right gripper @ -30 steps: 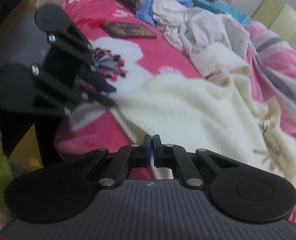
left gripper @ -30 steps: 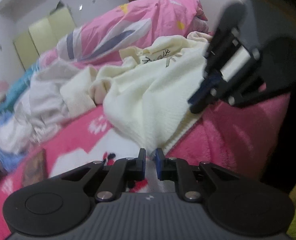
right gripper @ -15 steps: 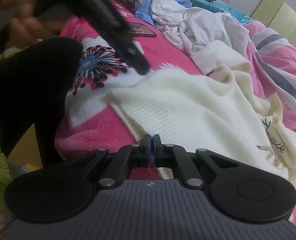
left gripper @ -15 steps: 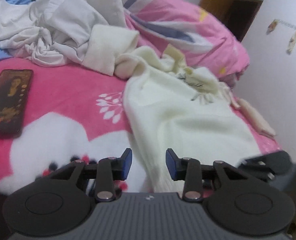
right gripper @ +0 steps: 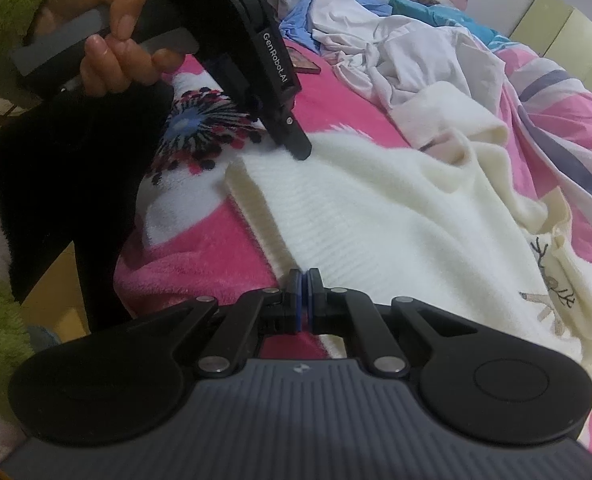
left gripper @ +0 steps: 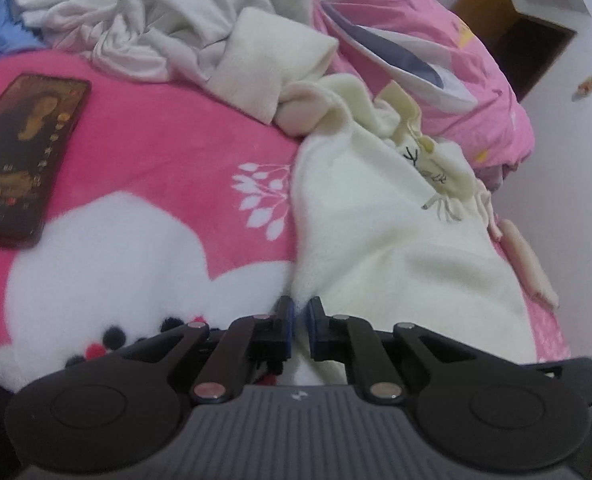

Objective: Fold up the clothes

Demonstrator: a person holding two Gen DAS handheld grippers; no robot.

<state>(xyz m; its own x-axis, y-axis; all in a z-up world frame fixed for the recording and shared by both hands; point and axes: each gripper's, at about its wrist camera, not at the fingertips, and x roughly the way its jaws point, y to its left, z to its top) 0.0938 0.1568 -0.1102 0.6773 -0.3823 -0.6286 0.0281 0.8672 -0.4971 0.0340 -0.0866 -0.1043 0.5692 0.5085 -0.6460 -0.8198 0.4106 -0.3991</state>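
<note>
Sweater (left gripper: 395, 240) lies lengthwise, hem toward the hand-held grippers, collar away.

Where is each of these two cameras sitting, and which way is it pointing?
Left wrist view: sits on the left claw, looking along its nearly shut fingers at the cream sweater on the pink blanket, laundry pile beyond; no part of the person shows.
Right wrist view: sits on the right claw, shut at the sweater's ribbed hem, facing across the bed; it shows the person's left hand holding the left claw on the sweater.
Both share the sweater, blanket and laundry pile.
</note>
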